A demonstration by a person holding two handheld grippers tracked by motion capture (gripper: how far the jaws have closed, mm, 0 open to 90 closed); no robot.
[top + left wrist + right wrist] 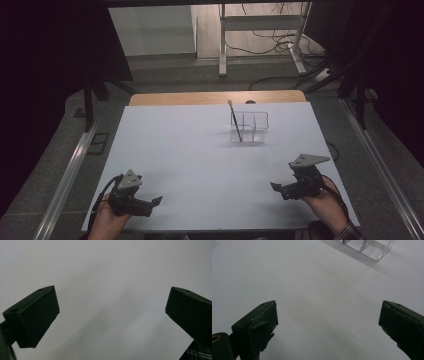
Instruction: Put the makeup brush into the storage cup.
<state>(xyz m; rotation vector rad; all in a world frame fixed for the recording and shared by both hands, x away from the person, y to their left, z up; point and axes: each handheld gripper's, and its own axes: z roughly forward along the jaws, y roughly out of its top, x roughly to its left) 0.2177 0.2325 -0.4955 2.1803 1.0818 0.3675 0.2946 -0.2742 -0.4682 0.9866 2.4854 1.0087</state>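
No words or labels can be read anywhere. The left gripper (150, 204) sits near the white table's (200, 165) near left edge, jaws wide, holding nothing. The right gripper (278, 190) is near the near right edge, jaws wide too. The clear box (250, 126) with a brush (235, 121) stands far off. Lots of bare room lies between.

Pretty dim overall; the white table (190, 165) is evenly lit, surroundings are left near-black, soft shadows are cast, and both gripper views are rendered soft.
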